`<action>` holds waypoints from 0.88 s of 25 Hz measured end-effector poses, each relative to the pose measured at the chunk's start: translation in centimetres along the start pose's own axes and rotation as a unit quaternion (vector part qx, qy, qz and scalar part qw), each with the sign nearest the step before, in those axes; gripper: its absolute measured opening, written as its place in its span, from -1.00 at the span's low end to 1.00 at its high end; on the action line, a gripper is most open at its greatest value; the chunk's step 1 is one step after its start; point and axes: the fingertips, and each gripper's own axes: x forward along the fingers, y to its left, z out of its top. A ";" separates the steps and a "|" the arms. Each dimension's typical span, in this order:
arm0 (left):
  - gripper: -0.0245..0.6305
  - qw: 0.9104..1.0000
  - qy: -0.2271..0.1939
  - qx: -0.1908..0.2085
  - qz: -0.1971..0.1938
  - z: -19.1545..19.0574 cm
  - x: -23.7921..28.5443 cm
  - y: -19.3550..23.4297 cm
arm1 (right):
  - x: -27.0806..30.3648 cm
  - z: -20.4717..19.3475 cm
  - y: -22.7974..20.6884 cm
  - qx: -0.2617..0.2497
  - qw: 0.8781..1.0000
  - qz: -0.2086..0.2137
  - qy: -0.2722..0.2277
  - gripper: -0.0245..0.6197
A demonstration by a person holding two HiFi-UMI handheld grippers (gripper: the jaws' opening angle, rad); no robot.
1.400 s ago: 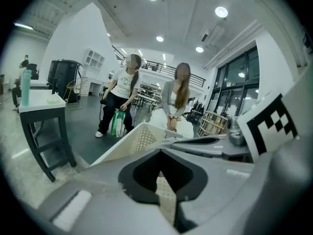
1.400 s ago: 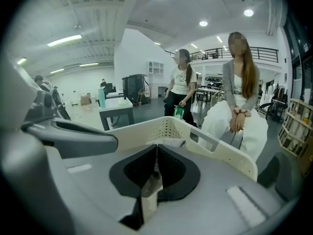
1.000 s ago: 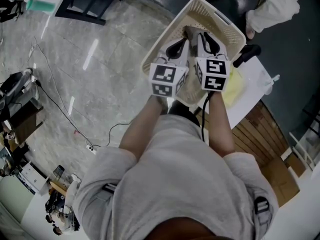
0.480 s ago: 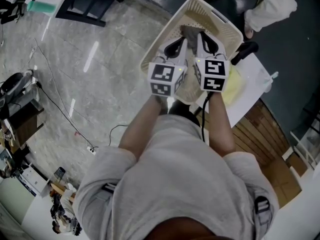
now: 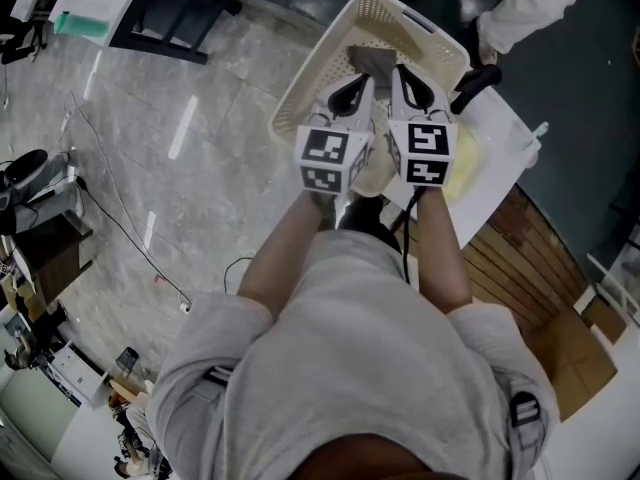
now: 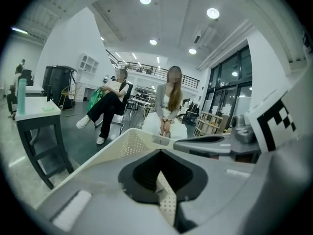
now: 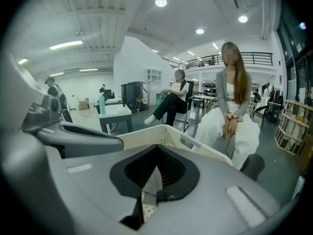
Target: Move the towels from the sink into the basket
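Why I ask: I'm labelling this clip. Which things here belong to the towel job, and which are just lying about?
Job in hand:
basket
yellow towel
sink
left hand-held gripper
right hand-held gripper

Lying about:
dark-legged table
teal bottle
seated person in black

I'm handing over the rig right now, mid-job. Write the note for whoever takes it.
Grippers: left gripper has its fingers together over the basket; right gripper has its fingers together beside it. Whether either pinches cloth I cannot tell.
Done: grey towel lies in the basket; pale towel lies at its near rim under the grippers.
To move: yellow towel on the sink beside the black tap.
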 end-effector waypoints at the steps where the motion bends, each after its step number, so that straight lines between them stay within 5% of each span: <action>1: -0.87 1.000 -0.001 0.002 -0.003 0.0 -0.1 -0.5 | -0.5 0.0 -0.2 0.001 1.000 -0.003 -0.003 -0.90; 14: -0.87 0.999 -0.013 0.036 -0.034 -0.2 -1.8 -7.8 | -7.8 -1.4 -3.0 0.017 0.999 -0.039 -0.029 -0.90; 22: -0.87 0.994 -0.007 0.060 -0.095 -1.5 -0.9 -14.6 | -13.3 -3.8 -7.3 0.044 0.994 -0.097 -0.033 -0.90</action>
